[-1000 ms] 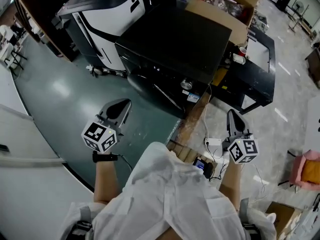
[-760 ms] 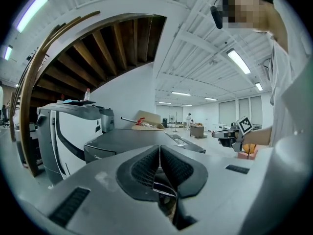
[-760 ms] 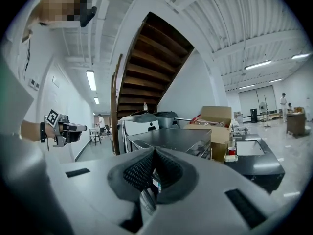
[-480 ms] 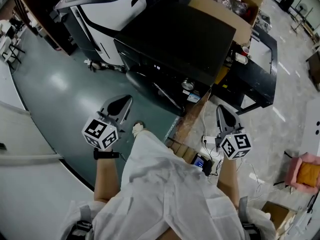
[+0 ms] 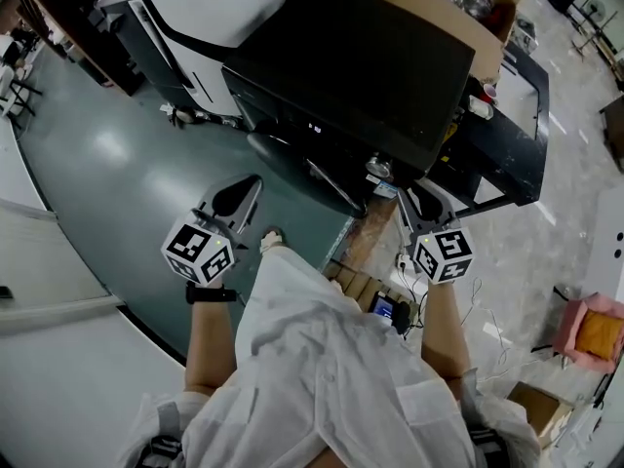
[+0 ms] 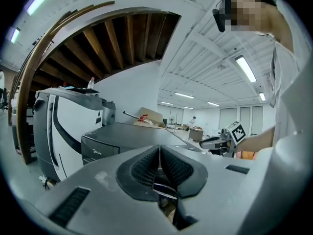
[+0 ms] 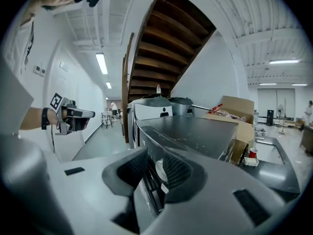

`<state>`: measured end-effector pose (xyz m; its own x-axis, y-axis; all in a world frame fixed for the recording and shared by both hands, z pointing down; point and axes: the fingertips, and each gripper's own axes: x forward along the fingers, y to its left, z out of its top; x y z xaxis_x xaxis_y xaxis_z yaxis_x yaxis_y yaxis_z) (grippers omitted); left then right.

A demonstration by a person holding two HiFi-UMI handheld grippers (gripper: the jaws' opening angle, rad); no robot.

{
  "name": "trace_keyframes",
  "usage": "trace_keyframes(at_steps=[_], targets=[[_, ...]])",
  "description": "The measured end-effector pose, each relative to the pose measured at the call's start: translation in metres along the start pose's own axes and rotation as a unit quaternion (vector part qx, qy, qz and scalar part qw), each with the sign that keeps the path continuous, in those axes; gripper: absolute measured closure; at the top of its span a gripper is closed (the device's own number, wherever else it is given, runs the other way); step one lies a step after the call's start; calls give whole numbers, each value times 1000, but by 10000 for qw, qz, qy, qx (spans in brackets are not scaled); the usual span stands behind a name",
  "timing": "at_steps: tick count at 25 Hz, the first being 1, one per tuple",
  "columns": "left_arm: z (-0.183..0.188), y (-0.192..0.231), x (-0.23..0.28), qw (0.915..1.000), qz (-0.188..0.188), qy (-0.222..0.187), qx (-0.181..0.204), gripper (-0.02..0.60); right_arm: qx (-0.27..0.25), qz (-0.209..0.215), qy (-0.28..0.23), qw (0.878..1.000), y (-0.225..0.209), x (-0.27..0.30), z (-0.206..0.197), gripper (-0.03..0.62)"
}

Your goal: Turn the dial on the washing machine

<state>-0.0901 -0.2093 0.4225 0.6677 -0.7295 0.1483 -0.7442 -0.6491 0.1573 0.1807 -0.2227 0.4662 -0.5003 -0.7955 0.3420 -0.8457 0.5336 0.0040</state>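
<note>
The black washing machine point(image 5: 351, 66) stands ahead of me, its silver dial point(image 5: 377, 168) on the front panel's right end. My right gripper point(image 5: 413, 195) hangs just right of and below the dial, open. In the right gripper view the dial point(image 7: 159, 169) shows in the gap between the ribbed pads point(image 7: 131, 168), close ahead and not touched by either. My left gripper point(image 5: 241, 194) floats over the green floor, left of the machine's door, shut with nothing in it; its pads point(image 6: 146, 168) meet in the left gripper view. Each gripper sees the other: the right gripper point(image 6: 209, 142), the left gripper point(image 7: 80, 114).
A white and black machine point(image 5: 210, 13) stands left of the washer. A cardboard box point(image 5: 458, 8) sits behind it, with a low black table point(image 5: 507, 115) to the right. Cables and a power strip point(image 5: 400, 261) lie on the floor. A wooden stair underside point(image 7: 166, 43) rises beyond.
My right gripper has moved left and forward, from over the marble floor to right beside the dial. The left gripper has barely shifted.
</note>
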Motion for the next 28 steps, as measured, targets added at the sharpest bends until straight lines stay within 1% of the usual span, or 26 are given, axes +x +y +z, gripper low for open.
trace_keyframes(at_steps=[6,10,19,22,25,28], targets=[[-7,14,8,9999,-82,102,10,565,-465,222,415,9978,11,56,-8,445],[-10,19,9,9999,-113,113,-3,565,-754,339,611,9947,21,80,-13,431],[-16,22,13,9998,-152,149,-53,565,-703,393,560,9952,26,85,-13,430],[-16,20,17,9997,-198,150,-48,565,-736,382,623,9946,24,85,-17,430],[-16,15,21,9995,-264,153,-29,565,-878,362,746,9927,20,87,-23,428],[-17,13,22,9994,-281,177,-37,565,-1163,320,903,9886,17,92,-29,424]])
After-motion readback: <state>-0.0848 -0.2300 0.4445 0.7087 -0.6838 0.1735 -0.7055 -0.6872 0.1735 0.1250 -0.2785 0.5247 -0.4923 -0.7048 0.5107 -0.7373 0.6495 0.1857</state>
